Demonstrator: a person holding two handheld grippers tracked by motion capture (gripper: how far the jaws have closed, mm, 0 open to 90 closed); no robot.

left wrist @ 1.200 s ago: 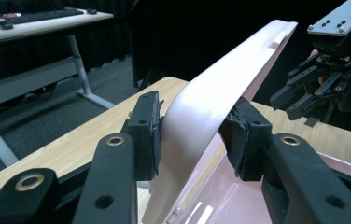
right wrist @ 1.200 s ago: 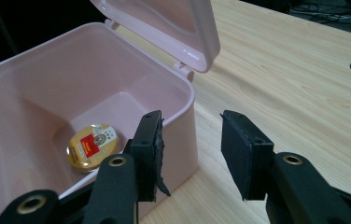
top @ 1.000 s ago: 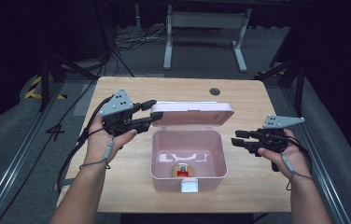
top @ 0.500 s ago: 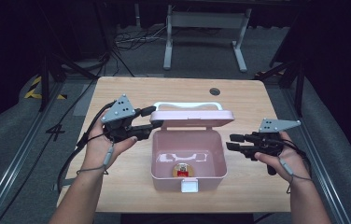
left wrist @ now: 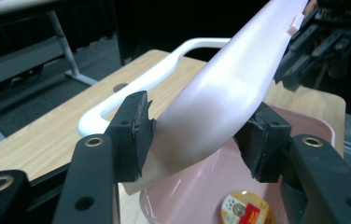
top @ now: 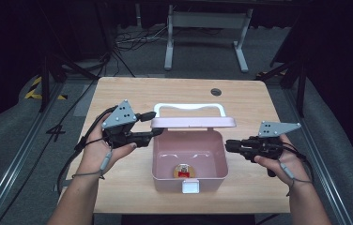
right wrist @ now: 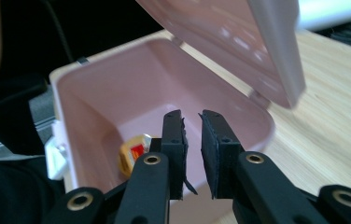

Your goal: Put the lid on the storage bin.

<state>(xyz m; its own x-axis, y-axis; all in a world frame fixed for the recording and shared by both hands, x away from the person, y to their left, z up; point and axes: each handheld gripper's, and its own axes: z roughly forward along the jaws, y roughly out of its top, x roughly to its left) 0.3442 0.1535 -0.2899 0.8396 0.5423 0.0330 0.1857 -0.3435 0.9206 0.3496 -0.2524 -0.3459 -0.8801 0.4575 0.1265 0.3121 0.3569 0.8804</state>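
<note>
The pink box (top: 189, 157) sits mid-desk (top: 127, 93). At its 9 o'clock, the left tool (top: 149, 125) stands wide around the lid (top: 193, 123). At 3 o'clock, the right tool (top: 228, 146) is nearly closed, empty.

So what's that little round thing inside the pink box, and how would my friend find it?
Start at the wooden table, then find the pink box in its middle, with its lid tipped up. Look down at the box floor, near the front wall by the white latch: the small round gold and red disc lies there, the one loose thing in the box.
</note>
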